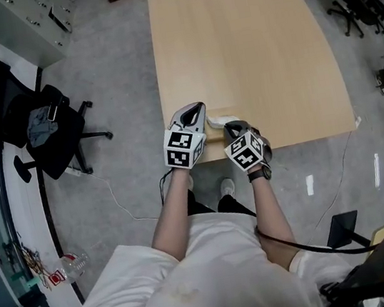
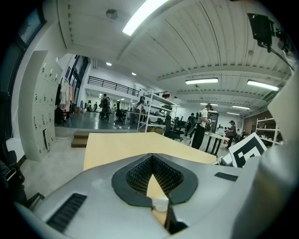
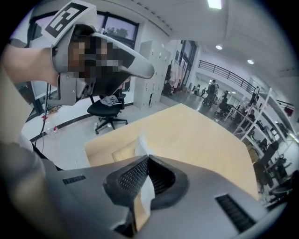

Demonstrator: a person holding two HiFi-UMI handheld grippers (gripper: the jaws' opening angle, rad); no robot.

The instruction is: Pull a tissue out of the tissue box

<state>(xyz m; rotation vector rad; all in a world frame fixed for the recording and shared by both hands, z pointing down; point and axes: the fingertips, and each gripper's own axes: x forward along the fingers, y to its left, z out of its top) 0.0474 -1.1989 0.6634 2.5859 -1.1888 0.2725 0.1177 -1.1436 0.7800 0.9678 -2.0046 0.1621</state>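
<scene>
- Head view: looks steeply down on a pale wooden table (image 1: 248,53); finds the left gripper (image 1: 198,107) and the right gripper (image 1: 229,127) side by side at its near edge, both noses pointing onto the tabletop; catches a white tissue (image 1: 217,119) between the two tips, just beside each; cannot make out the tissue box clearly from here; takes in a black office chair (image 1: 52,135) on the grey floor well off to the left.
- Left gripper view: shows the jaws brought together at the tips (image 2: 153,156) with nothing pinched there; glimpses a tan surface and a small white scrap through the gap lower down, too little to name; looks out along the table toward distant shelving (image 2: 154,109); clips the right gripper's marker cube (image 2: 247,150) at the right edge.
- Right gripper view: shows the jaws (image 3: 147,156) clamped on the tissue (image 3: 142,143), white sheet between the pads and poking up past the tips; places the low tan tissue box (image 3: 124,153) flat near the table's corner, directly behind the tips, tissue rising from its top; catches the left gripper (image 3: 147,70) at upper left.
</scene>
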